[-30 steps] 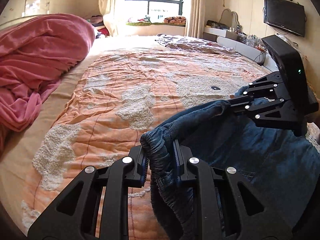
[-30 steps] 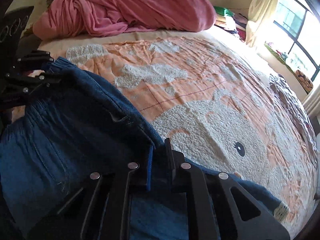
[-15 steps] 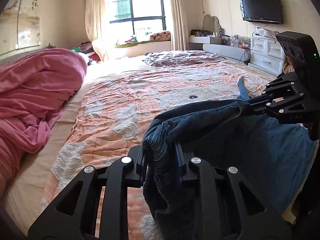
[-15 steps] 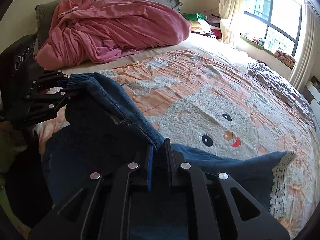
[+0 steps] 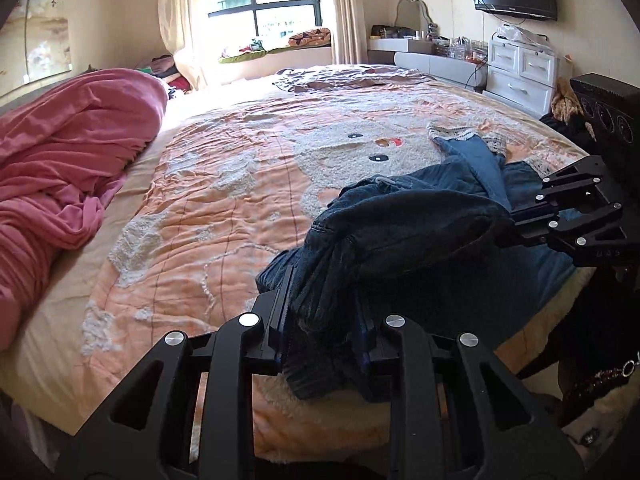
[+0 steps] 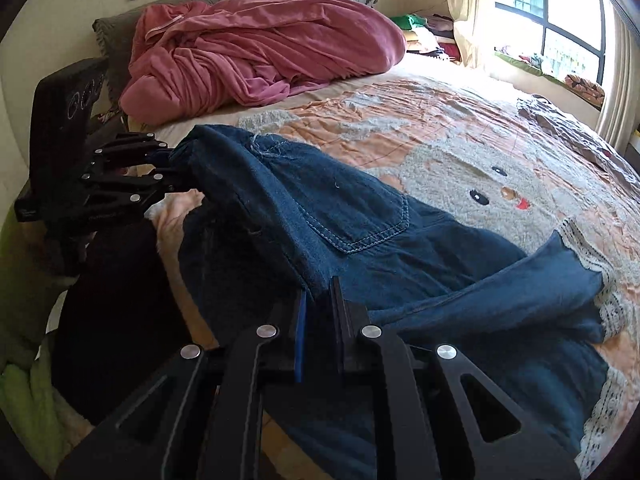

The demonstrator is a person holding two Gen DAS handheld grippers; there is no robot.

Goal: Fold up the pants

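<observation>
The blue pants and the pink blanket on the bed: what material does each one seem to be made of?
The blue pants look like soft denim, matte: contrast stitching on the pocket, lace-trimmed hems. The pink blanket seems a thin, smooth knit or fleece, judging by its fine, loose creases; uncertain.

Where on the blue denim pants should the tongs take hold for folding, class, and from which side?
Grip the waistband of the blue denim pants, one corner each, coming from the near bed edge. The left tongs and right tongs already pinch it; the lace-trimmed legs trail away across the orange bedspread.
</observation>
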